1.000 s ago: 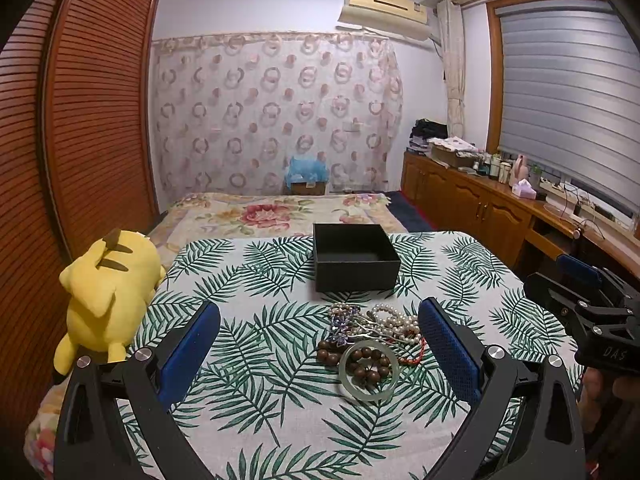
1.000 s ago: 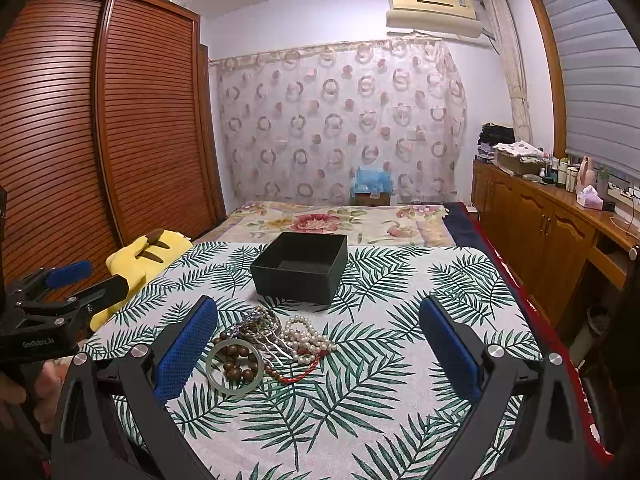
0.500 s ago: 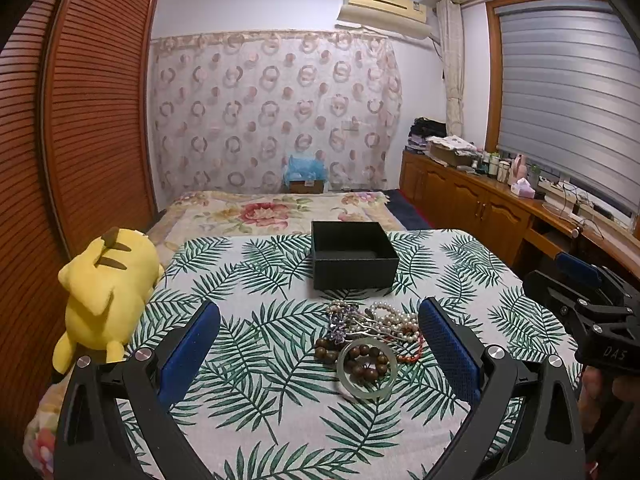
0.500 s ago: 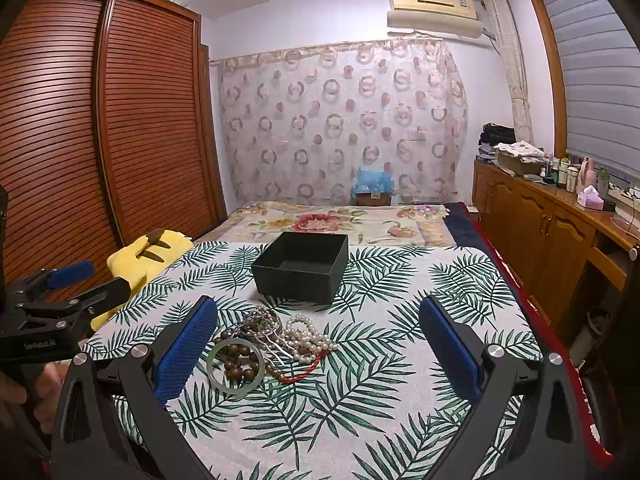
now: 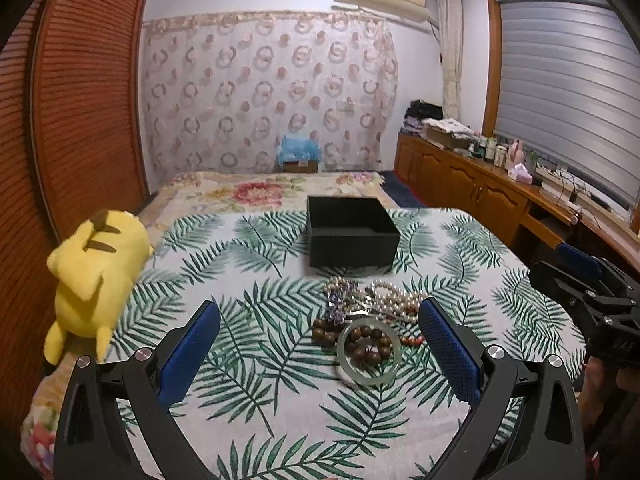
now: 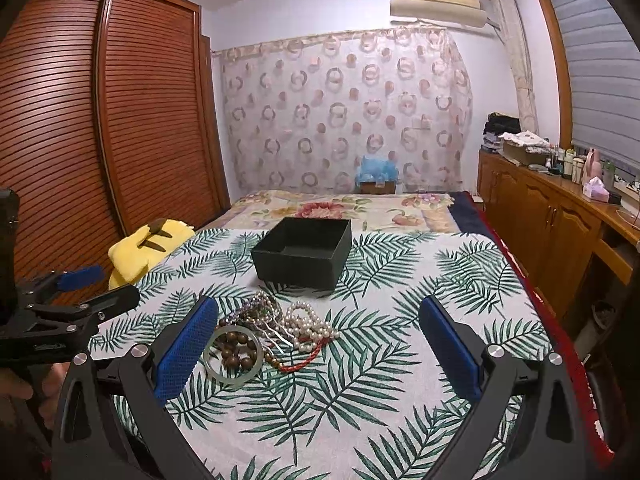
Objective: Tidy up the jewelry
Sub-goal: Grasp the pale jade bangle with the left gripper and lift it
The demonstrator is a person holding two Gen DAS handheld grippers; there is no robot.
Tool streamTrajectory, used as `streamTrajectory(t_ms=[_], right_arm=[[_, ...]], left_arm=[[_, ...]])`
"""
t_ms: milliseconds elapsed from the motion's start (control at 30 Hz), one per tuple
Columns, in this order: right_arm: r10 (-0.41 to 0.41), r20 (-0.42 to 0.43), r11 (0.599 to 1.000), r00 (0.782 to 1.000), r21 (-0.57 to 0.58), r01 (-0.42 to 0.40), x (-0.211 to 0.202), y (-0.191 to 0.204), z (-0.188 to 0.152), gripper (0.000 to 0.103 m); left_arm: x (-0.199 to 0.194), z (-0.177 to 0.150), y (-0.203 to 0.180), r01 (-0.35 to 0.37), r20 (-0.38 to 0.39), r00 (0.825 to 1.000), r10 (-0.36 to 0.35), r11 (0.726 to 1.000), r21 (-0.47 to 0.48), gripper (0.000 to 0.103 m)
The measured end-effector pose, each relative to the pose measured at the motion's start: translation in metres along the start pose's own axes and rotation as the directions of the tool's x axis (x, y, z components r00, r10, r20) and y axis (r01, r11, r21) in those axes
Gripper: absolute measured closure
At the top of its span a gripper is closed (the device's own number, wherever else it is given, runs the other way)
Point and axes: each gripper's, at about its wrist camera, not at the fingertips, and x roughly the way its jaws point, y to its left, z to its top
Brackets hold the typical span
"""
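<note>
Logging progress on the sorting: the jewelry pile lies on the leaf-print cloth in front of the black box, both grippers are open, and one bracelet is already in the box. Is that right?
Not quite: the black box looks empty in the right wrist view. The jewelry pile does lie on the leaf-print cloth in front of it, with the left gripper and right gripper open.

Very little lettering can be read. In the left wrist view, the black body of the right gripper (image 5: 576,276), at the right edge, carries pale embossed characters that look like "DAS", though blur leaves the reading uncertain. In the right wrist view, the black body of the left gripper (image 6: 86,286), at the left edge, bears a small pale label too tiny to make out.
</note>
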Motion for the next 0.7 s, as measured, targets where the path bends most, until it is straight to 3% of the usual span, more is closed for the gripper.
streamTrajectory(t_ms=[433,700], right_arm=[[0.012,-0.09,1.0,0.996,-0.004,-0.013,0.031,-0.012,-0.028,0.002],[0.028,-0.116,0.999,0.993,-0.017,-0.03,0.039,-0.014,-0.035,0.002]], left_arm=[[0.044,-0.02,0.007,0.043,-0.134,0.99,-0.041,0.999,0.013,0.007],[0.072,-0.027,0.003,0.131,-0.211,0.97,-0.125,0.991,0.015,0.007]])
